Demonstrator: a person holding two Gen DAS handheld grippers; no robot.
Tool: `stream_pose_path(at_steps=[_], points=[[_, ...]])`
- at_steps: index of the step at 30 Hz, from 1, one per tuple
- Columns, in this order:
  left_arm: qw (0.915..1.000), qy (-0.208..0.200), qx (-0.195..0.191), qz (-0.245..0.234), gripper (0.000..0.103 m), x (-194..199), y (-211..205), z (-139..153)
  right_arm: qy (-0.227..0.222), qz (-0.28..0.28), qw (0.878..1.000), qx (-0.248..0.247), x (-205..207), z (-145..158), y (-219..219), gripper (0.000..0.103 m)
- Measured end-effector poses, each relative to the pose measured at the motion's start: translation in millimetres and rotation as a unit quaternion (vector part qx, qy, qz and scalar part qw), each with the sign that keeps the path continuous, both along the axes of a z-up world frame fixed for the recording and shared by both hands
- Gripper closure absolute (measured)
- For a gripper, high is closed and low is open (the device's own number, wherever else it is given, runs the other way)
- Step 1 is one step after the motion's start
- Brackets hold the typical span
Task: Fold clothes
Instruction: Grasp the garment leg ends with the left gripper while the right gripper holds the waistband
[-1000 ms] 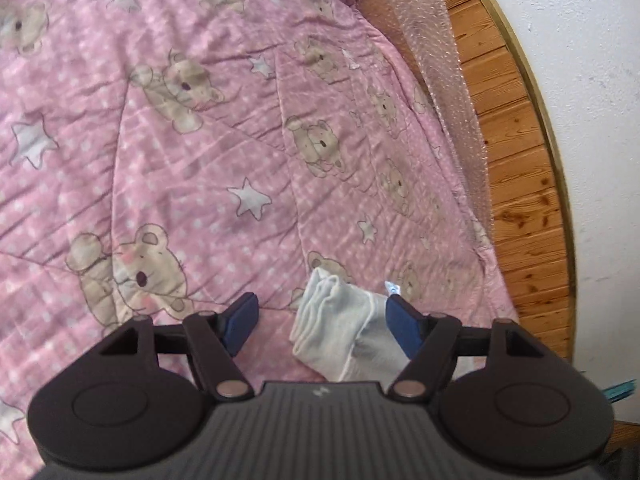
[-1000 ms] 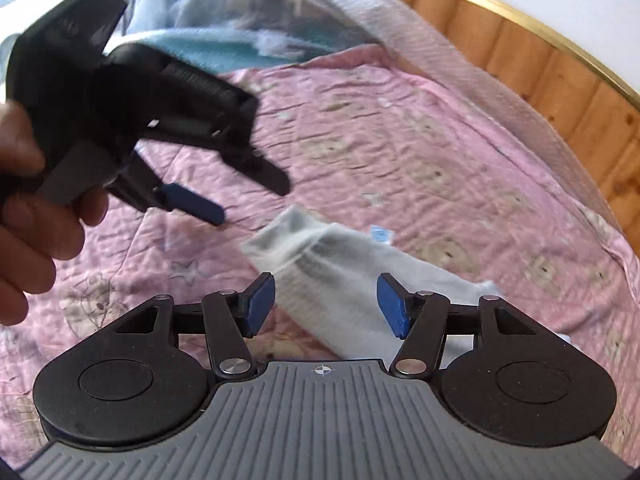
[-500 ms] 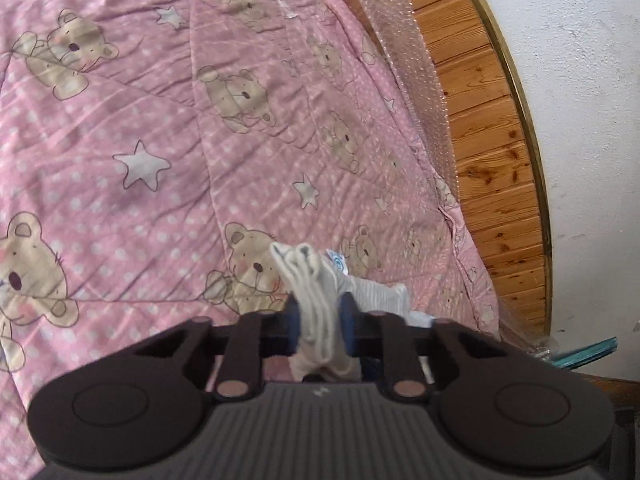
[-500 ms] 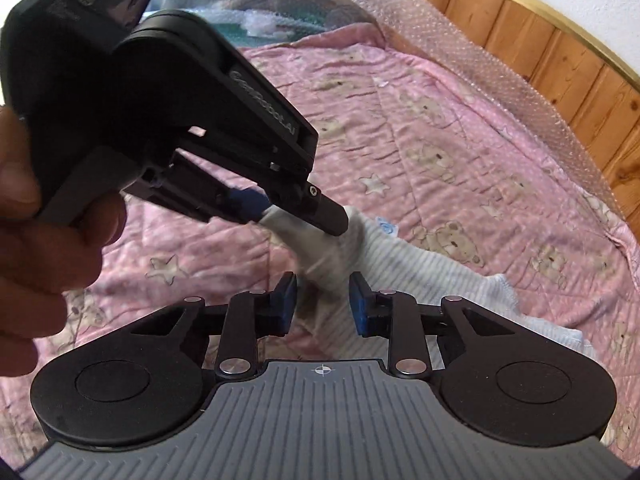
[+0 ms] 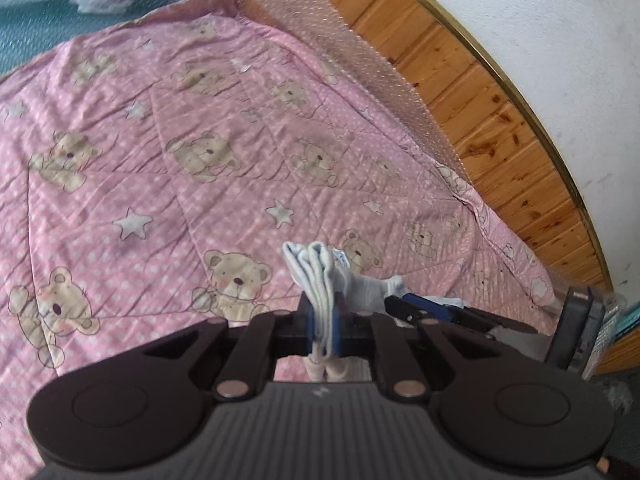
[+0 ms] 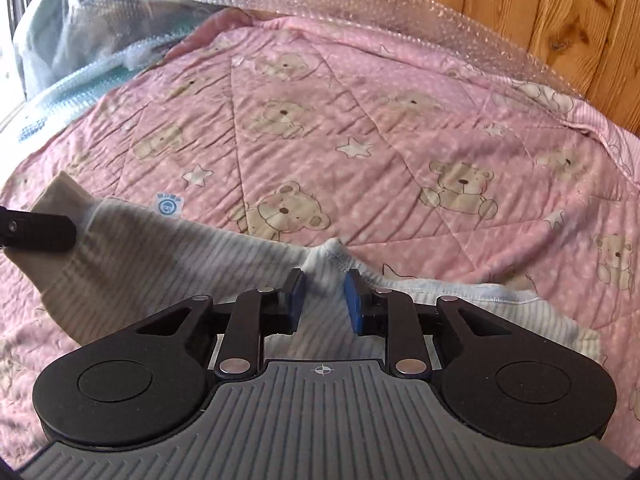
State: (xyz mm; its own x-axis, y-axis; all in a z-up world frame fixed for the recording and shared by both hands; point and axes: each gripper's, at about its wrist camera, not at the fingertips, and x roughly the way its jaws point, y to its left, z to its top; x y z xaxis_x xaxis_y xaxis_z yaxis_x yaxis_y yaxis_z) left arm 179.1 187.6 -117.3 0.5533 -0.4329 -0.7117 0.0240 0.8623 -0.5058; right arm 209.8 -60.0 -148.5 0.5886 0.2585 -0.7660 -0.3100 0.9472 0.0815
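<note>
- Fingers first: our left gripper (image 5: 323, 322) is clamped tight on a bunched edge of the little striped garment (image 6: 168, 264), with the folds poking up between the blue pads (image 5: 338, 320).
- Our right gripper (image 6: 323, 300) is a different story. Its pads (image 6: 354, 306) sit either side of a raised pucker of fabric with a visible gap on each side, so we'd call it not closed yet, just straddling the cloth.
- The garment itself is pale with faint stripes and a small blue label (image 6: 168, 204), and it lies stretched across the pink teddy-bear quilt (image 6: 400, 128). One end is lifted at the left gripper, and the rest trails to the lower right of the right wrist view.
- Bubble wrap (image 6: 360, 8) runs along the far edge of the quilt against the wood panelling (image 5: 480, 92), well apart from where we're working.
- Our guess is we're mid-grab, setting up a two-point hold before folding.
- To do it well, we should close the right pads on that pucker deep enough to catch all the layers, not just the top one.
- We also want both grips on the same edge line and the cloth pulled lightly taut between them, so the fold lands flat rather than twisted.
- Main risk we see: the quilt is soft and wrinkly, so a low pinch could snag it too.
</note>
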Motion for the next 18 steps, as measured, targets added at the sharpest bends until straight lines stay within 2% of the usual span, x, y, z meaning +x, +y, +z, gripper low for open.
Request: stream_pose_path(at_steps=[1,3,6,8,9,10,11,12,13,14,15,16,17,18], points=[[0.9999,-0.007,0.012,-0.005,0.094,-0.3,-6.6,6.0,-0.011,0.004,1.0,0.014,-8.9,7.7,-3.8,0.077],[0.9994,-0.015,0.028,-0.015,0.094,0.1,-17.8,13.1,-0.003,0.023,0.999,0.03,-27.2,6.9,-3.7,0.077],[0.9977,-0.017,0.055,-0.036,0.094,2.4,-43.9,17.1,0.007,0.061,0.998,0.03,-43.4,-16.1,-3.4,0.075],[0.9954,-0.025,0.079,-0.049,0.094,2.8,-63.0,22.1,0.047,0.015,0.991,0.125,-31.1,-11.9,-31.7,0.075],[0.994,-0.03,0.088,-0.057,0.094,3.1,-74.5,25.4,0.063,-0.019,0.981,0.182,-27.6,-11.9,-51.6,0.074],[0.9929,-0.034,0.093,-0.066,0.093,4.3,-86.4,27.6,0.077,-0.056,0.966,0.241,-25.7,-13.1,-73.1,0.073],[0.992,-0.035,0.094,-0.076,0.093,6.4,-98.5,28.0,0.09,-0.092,0.946,0.298,-23.8,-14.3,-94.7,0.066],[0.9911,-0.035,0.092,-0.09,0.088,8.4,-111.9,26.7,0.107,-0.126,0.918,0.36,-23.1,-20.9,-116.7,0.063],[0.9896,-0.035,0.086,-0.11,0.082,9.6,-125.3,22.5,0.123,-0.142,0.897,0.4,-22.5,-29.8,-128.9,0.063],[0.9873,-0.034,0.084,-0.131,0.069,8.8,-136.7,16.0,0.139,-0.151,0.88,0.428,-21.9,-38.6,-136.9,0.058],[0.9856,-0.029,0.091,-0.14,0.065,6.1,-143.3,9.9,0.154,-0.16,0.862,0.456,-21.2,-47.5,-144.8,0.052],[0.9841,-0.023,0.101,-0.145,0.067,2.9,-148.3,4.1,0.169,-0.168,0.842,0.484,-20.6,-56.4,-152.8,0.052],[0.9854,-0.022,0.096,-0.139,0.067,-2.0,-146.1,2.4,0.177,-0.166,0.839,0.487,-19.3,-60.4,-153.9,0.052],[0.9876,-0.024,0.085,-0.13,0.065,-7.6,-141.3,2.3,0.182,-0.159,0.844,0.479,-17.8,-62.2,-152.1,0.052]])
